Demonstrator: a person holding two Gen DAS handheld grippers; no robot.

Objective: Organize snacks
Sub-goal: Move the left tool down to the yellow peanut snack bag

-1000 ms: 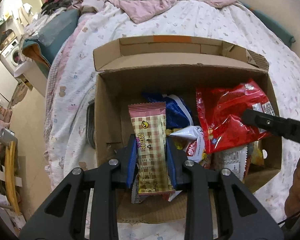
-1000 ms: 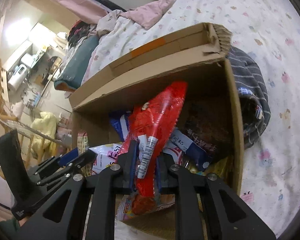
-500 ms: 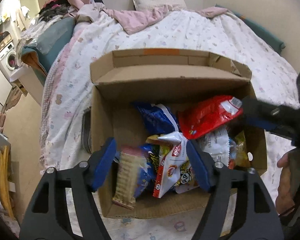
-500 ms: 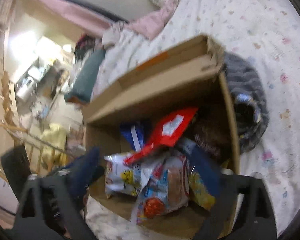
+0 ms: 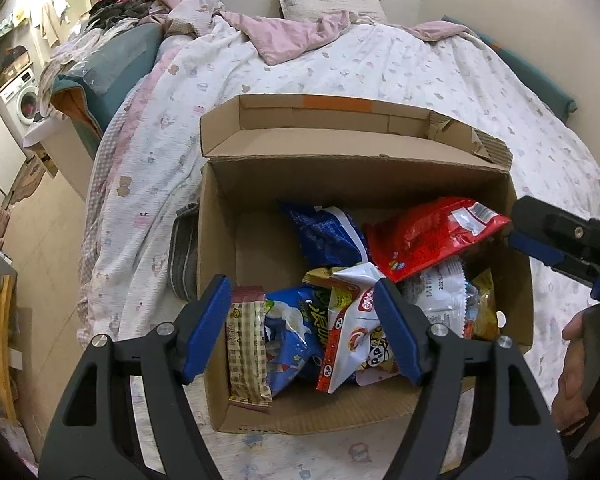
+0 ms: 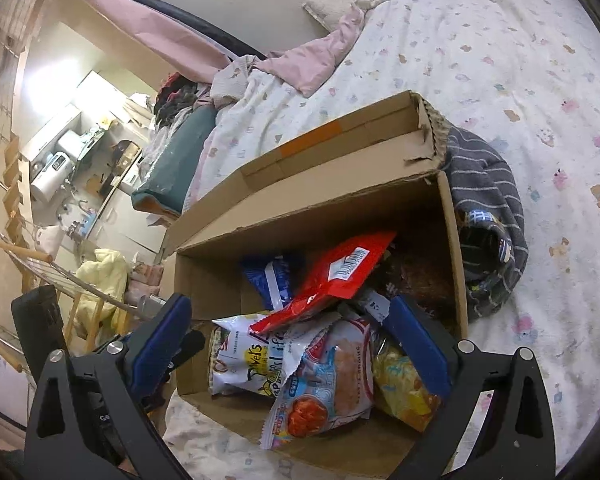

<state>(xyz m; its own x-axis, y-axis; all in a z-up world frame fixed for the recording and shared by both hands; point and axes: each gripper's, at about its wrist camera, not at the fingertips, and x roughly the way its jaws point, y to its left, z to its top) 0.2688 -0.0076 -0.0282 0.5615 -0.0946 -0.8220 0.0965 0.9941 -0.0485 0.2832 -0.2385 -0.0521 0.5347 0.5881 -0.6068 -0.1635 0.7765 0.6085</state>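
Note:
An open cardboard box [image 5: 216,224] sits on the bed and holds several snack bags. My left gripper [image 5: 304,322] is open and empty above the box's near left part. Below it the checked pink wafer pack [image 5: 246,354] leans against the left wall, beside a blue bag [image 5: 290,340] and a white-red bag [image 5: 352,340]. A red bag [image 5: 428,236] lies on top at the right. My right gripper [image 6: 294,344] is open and empty above the near edge of the box [image 6: 446,240]; the red bag [image 6: 332,282] lies across the pile before it. It also shows in the left wrist view [image 5: 556,248].
The box stands on a white patterned quilt [image 5: 380,68] with a pink blanket [image 5: 296,36] and pillow at the far end. A grey striped garment [image 6: 488,208] lies against the box's right side. The floor drops off at the left, with a wooden rack [image 5: 0,336].
Both grippers have opened and drawn back from the box. The left let go of the checked wafer pack, the right let go of the red bag; both now lie in the box.

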